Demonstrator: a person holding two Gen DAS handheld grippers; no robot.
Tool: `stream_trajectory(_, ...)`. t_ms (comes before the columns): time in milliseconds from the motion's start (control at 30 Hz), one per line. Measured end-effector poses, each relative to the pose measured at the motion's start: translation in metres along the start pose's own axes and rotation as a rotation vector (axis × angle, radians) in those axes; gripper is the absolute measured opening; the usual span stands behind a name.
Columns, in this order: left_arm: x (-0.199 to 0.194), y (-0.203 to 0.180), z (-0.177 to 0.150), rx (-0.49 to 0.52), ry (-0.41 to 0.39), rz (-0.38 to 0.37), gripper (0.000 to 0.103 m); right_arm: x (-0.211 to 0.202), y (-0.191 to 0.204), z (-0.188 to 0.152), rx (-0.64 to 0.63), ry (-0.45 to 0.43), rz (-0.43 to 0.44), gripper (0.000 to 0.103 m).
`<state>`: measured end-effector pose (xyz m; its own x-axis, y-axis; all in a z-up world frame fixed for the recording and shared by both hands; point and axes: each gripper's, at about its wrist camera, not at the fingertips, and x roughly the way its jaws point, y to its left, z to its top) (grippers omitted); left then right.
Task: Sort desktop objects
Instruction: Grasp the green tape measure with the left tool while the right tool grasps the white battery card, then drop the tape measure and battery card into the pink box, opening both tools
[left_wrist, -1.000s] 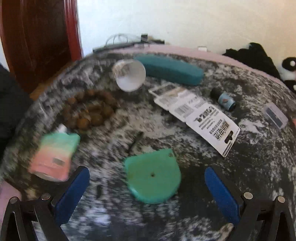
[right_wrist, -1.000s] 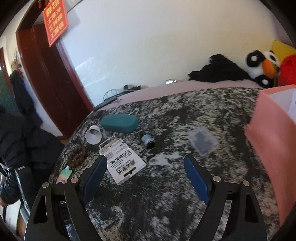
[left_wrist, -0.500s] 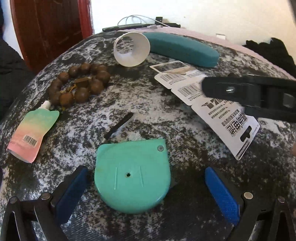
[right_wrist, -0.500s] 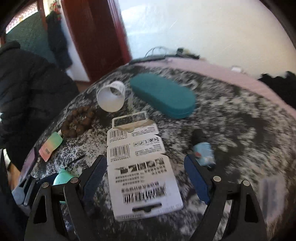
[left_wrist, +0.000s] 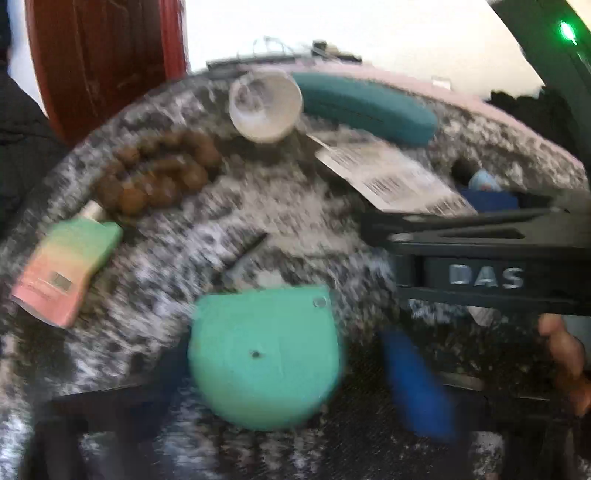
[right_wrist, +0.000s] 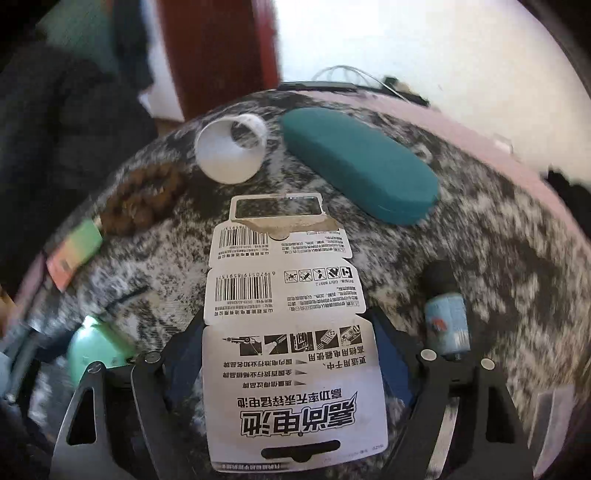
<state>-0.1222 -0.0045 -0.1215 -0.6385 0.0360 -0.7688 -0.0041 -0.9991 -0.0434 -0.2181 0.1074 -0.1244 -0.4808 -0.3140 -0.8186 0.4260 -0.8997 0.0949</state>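
Left gripper (left_wrist: 295, 369) closing around green tape measure (left_wrist: 264, 356) at 6 o'clock on the worktop (left_wrist: 295, 221); right gripper (right_wrist: 291, 354) now narrowing astride battery card (right_wrist: 291, 369), neither gripped yet. Two pickups imminent.

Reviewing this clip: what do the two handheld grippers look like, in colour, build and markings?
Both are black plastic frames with silver screws and blue pads on the fingers. The right gripper, in the left wrist view, bears raised letters "DAS" on its side and a green light. The left gripper is blurred.

Both wrist cams close, angled down, sharing battery card (right_wrist: 291, 332).
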Motion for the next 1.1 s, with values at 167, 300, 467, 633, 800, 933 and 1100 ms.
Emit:
stream_trajectory(167, -0.012, 0.003, 0.0, -0.012, 0.007, -0.074, 0.059, -0.043, -0.002, -0.016, 0.05, -0.016, -0.096, 0.084)
stream_trajectory(300, -0.048, -0.015, 0.007, 0.024, -0.075, -0.109, 0.059, -0.116, -0.002, -0.03, 0.1, -0.097, -0.132, 0.084)
stream_trajectory(467, -0.095, -0.071, 0.009, 0.096, -0.152, -0.234, 0.059, -0.245, -0.034, -0.068, 0.23, -0.244, -0.257, 0.084)
stream_trajectory(633, -0.141, -0.168, 0.003, 0.236, -0.227, -0.409, 0.06, -0.367, -0.082, -0.156, 0.492, -0.424, -0.5, 0.084)
stream_trajectory(800, -0.168, -0.276, -0.006, 0.38, -0.23, -0.542, 0.06, -0.424, -0.14, -0.255, 0.724, -0.535, -0.62, 0.084)
stream_trajectory(933, -0.186, -0.364, 0.003, 0.452, -0.223, -0.61, 0.06, -0.438, -0.187, -0.289, 0.838, -0.517, -0.664, 0.084)
stream_trajectory(1100, -0.156, -0.411, 0.012, 0.412, -0.09, -0.544, 0.076, -0.443, -0.224, -0.303, 0.993, -0.501, -0.731, 0.086)
